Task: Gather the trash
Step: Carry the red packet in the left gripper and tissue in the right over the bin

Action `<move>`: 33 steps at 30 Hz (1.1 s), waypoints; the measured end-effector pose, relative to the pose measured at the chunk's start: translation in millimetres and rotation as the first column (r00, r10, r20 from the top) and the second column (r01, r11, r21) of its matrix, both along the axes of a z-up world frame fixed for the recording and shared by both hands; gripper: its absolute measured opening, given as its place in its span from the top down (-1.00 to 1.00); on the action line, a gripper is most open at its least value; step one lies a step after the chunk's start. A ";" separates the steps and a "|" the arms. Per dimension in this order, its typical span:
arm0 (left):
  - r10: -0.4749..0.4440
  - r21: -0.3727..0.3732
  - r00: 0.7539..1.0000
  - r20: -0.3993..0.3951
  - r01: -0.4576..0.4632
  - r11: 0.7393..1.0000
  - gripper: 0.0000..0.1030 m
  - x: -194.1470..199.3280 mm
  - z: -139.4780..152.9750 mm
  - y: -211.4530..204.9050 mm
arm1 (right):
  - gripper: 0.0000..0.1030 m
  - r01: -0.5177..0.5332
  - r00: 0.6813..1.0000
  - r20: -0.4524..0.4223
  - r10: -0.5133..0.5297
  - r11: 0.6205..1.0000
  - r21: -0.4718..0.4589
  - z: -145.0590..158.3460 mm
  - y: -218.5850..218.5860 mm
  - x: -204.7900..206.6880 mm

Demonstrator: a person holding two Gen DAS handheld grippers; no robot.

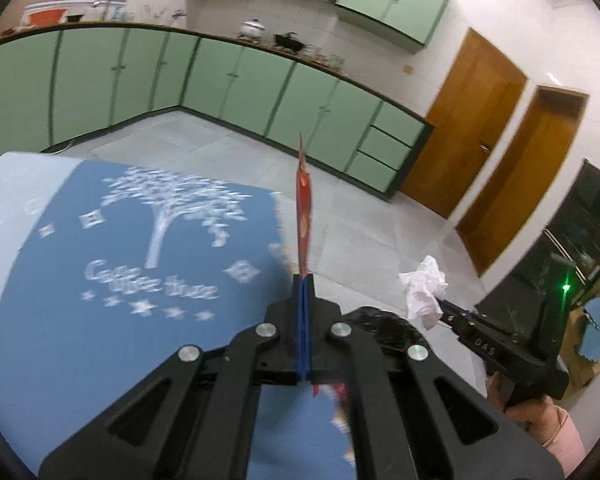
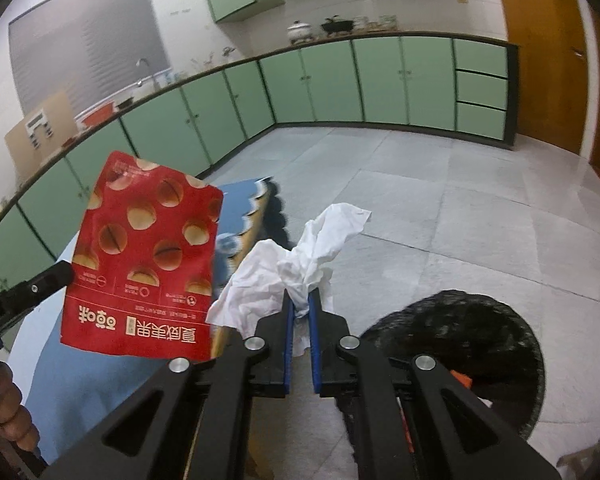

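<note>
My left gripper point(image 1: 304, 280) is shut on a red snack packet point(image 1: 303, 216), seen edge-on in the left wrist view and flat-on in the right wrist view point(image 2: 144, 256), held above the table's edge. My right gripper point(image 2: 301, 300) is shut on a crumpled white tissue point(image 2: 300, 256), which also shows in the left wrist view point(image 1: 424, 288). A bin lined with a black bag point(image 2: 472, 344) stands on the floor, below and right of the right gripper; in the left wrist view its bag point(image 1: 384, 328) is partly hidden behind the left gripper.
A table with a blue printed cloth point(image 1: 100, 264) lies to the left. Green kitchen cabinets point(image 2: 340, 84) run along the far walls. Wooden doors point(image 1: 500, 128) are at the right. Grey tiled floor point(image 2: 440, 200) lies between.
</note>
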State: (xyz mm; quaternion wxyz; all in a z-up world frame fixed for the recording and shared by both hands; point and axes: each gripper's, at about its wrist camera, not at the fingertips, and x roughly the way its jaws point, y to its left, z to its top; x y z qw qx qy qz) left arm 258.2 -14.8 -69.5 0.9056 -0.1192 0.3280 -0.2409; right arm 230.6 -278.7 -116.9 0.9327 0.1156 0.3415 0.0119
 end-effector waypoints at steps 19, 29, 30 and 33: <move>-0.258 0.079 0.965 -0.055 0.261 0.962 1.00 -0.1 -59.1 -212.5 | 0.86 0.276 0.958 -0.090 -0.272 0.960 0.043 -52.4 -157.3 -67.9; -0.278 0.216 0.952 -0.127 0.300 0.929 1.00 11.8 -123.5 -263.5 | 0.86 0.296 0.942 -0.175 -0.286 0.954 0.035 -101.2 -173.2 -61.9; -0.280 0.223 0.951 -0.130 0.303 0.927 1.00 12.8 -126.8 -266.4 | 0.85 0.297 0.941 -0.181 -0.287 0.954 0.035 -104.5 -173.3 -61.3; -0.292 0.254 0.945 -0.147 0.321 0.912 0.99 15.8 -136.8 -275.4 | 0.72 0.298 0.938 -0.191 -0.289 0.954 0.019 -111.3 -175.7 -61.8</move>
